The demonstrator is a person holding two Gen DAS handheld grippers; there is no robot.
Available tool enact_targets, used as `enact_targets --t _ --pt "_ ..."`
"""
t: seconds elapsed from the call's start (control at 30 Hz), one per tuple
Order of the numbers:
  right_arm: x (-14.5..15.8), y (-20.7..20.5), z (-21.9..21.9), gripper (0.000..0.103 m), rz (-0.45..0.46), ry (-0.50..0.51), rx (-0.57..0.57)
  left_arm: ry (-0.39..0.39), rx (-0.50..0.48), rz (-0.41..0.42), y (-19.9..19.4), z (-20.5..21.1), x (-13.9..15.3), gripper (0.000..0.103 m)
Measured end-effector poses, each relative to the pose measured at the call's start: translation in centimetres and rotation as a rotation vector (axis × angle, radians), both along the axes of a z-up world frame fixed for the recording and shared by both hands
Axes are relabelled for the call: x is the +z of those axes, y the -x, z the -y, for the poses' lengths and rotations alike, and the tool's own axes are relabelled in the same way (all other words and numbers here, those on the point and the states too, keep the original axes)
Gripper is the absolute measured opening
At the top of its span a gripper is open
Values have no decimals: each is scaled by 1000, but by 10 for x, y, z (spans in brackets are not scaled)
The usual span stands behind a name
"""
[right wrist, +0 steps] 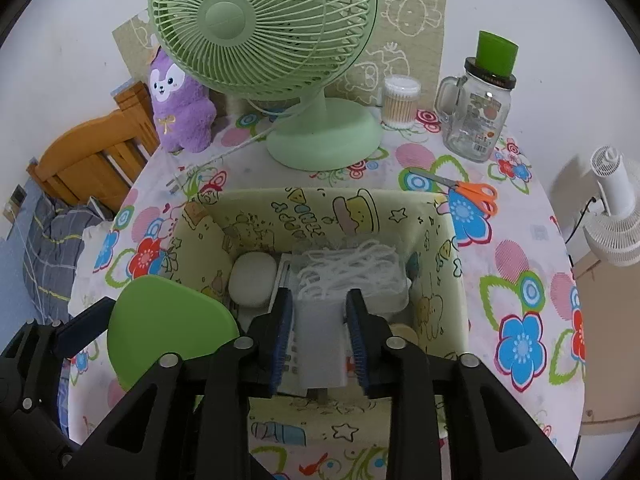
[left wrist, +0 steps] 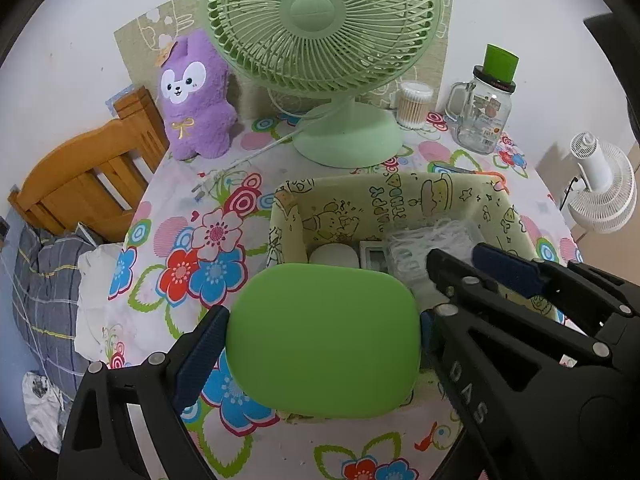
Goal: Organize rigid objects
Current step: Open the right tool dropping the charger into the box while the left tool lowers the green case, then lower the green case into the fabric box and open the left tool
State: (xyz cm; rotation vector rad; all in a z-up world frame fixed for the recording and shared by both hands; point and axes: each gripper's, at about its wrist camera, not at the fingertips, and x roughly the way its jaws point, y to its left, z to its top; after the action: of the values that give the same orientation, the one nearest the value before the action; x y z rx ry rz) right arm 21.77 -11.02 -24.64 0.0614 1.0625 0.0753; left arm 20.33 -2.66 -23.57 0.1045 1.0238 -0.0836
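Right now, on my left, the left gripper is spread wide and clamped on a green rounded lid, one pad on each of its short ends. The lid's long axis runs across the jaws, left to right in the left wrist view. It hangs over the near-left corner of the cartoon-print box, part over the rim and part over the flowered desk. As I judge it, the lid has to go forward and to the right to clear the box wall.

Inside the box, against its left wall, sits a white oval case. To the right of that is a clear tray of coiled white cord.

Moving right, the right gripper is the one deeper in the box, pointing steeply down at its near side. Its jaws are only a little apart, and a translucent grey case stands between them with its long axis running along the fingers. The pads look just off its sides rather than pressing on it, so I take it as resting in the box and not held, though the margin is thin. Orange-handled scissors lie on the desk beyond the box's far-right corner.

For writing, the box's inner far wall reads "HAPPY BIRTHDAY", and the right gripper's finger carries "DAS". I cannot read the label on the glass jar behind the box.
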Motion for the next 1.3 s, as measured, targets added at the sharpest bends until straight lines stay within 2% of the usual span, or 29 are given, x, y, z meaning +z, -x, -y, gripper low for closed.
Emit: enact_targets --t 0.03,0.07,0.13,0.23,0.57,0.77,1.3 --pt "2 0 1 57 10 6 0 5 -1 0 -1 0 0 95" --pt "3 -1 1 63 19 14 -1 10 -3 4 -1 1 1 95" --pt "6 -3 4 65 27 24 -6 18 -9 12 -3 4 4 95" --pt "10 -5 10 77 35 44 -27 36 -15 13 -7 8 5 95" --pt "20 -10 31 93 54 135 -92 74 -59 20 -18 29 8 95" --pt "23 -11 39 96 58 165 -130 84 -71 24 -23 36 10 95" --pt "-7 -20 48 97 -21 198 -193 89 -85 -36 -36 45 -16 95"
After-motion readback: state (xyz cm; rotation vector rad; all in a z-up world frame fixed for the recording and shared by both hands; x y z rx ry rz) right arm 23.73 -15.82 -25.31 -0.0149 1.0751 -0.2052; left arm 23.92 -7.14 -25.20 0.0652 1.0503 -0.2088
